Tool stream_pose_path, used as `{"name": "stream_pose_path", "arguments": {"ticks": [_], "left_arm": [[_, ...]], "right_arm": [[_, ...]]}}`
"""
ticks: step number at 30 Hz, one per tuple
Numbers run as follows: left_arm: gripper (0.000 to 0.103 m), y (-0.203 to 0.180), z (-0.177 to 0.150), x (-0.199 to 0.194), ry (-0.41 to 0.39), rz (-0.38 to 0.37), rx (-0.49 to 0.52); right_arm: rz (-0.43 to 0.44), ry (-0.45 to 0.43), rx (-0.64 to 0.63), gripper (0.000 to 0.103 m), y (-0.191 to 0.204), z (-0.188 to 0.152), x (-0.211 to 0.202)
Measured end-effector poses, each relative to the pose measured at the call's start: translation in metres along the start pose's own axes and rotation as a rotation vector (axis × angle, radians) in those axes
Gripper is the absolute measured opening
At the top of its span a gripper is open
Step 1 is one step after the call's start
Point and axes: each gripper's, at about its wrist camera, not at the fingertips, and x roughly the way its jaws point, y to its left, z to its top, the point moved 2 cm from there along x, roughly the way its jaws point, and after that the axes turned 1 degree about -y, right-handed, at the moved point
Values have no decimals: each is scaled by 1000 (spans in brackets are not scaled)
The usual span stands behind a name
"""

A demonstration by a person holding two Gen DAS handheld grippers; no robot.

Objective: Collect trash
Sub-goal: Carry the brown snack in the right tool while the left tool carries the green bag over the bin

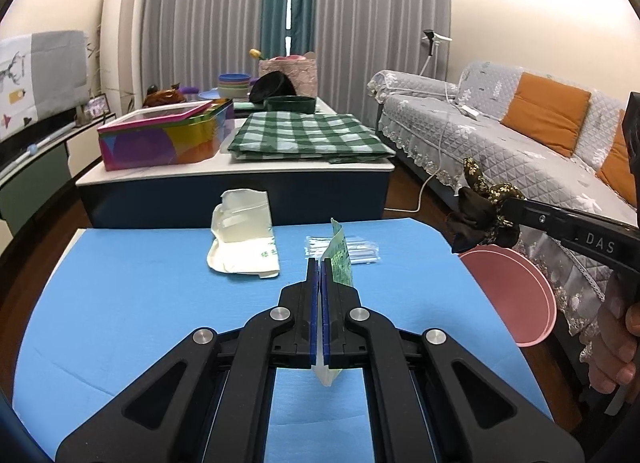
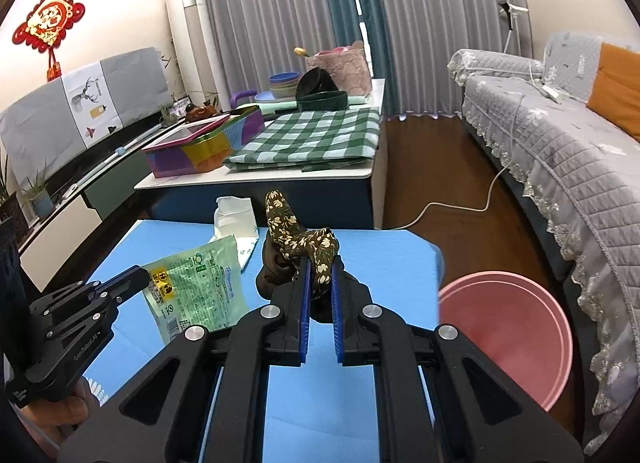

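Two grippers: each clamps one item above the blue mat.
White bag: crumpled on the mat's far edge, at about 11 o'clock from the left gripper's tips, well apart from them.
Left gripper: jaws fully closed on the green wrapper; the wrapper stands edge-on between the pads, sticking out past the tips at 12 o'clock and below the pads at 6 o'clock.
Clear packet: flat on the mat just behind the wrapper, at 1 o'clock from the left tips.
Right gripper: jaws at a narrow gap, pinching the brown floral cloth; the cloth bunches at the tips and rises toward 11 o'clock.
Pink bin: on the floor off the mat's right edge, at 4 o'clock from the right tips, near but apart.
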Motion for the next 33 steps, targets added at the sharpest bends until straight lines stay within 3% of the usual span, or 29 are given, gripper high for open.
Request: {"name": "stream_pose_path", "arguments": {"ticks": [14,33], "left_arm": [[1,-19,1,-7,-12,-19,21],[1,-39,0,3,-8,-66,40]], "right_arm": [[-43,-18,21,10,-22,-7,-25],[-70,-19,70,10,-44,-5,-22]]}}
